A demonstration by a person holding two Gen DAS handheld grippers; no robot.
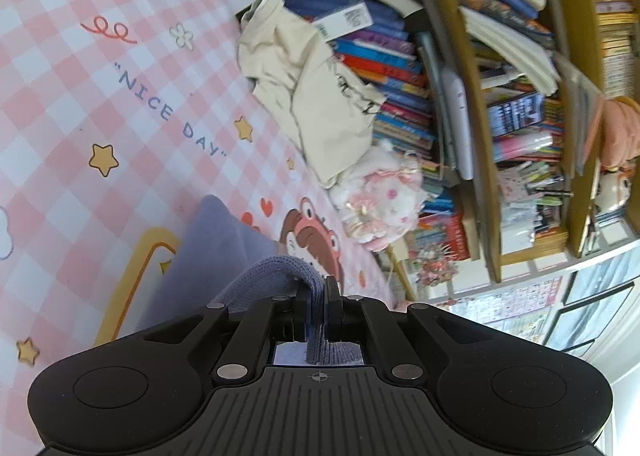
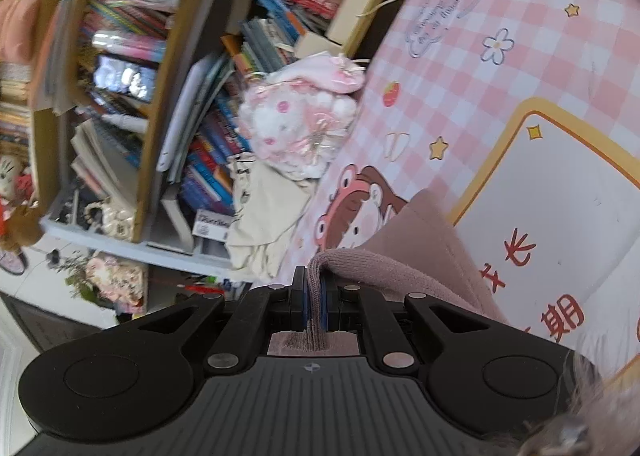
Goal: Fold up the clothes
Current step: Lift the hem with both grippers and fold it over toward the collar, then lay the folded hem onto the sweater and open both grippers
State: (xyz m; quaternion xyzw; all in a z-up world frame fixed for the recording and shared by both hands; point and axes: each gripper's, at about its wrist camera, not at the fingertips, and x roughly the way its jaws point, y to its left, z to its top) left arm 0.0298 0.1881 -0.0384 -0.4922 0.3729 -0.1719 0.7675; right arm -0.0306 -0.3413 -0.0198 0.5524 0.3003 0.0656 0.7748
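Both claws grip one knit garment's ribbed edge: left claw [image 1: 318, 310] at 6 o'clock, right claw [image 2: 316, 306] likewise. Garment [image 1: 224, 240] drapes onto the checked worktop [image 1: 100, 76]. Judgement: keep tension even, align corners before lowering.

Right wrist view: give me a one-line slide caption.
Right gripper shut on the ribbed edge of a knit garment, lifted above the pink checked mat, bookshelf behind.

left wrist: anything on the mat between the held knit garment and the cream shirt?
Bare mat only, printed with stars and a cartoon, between the knit garment and the cream shirt; left wrist view.
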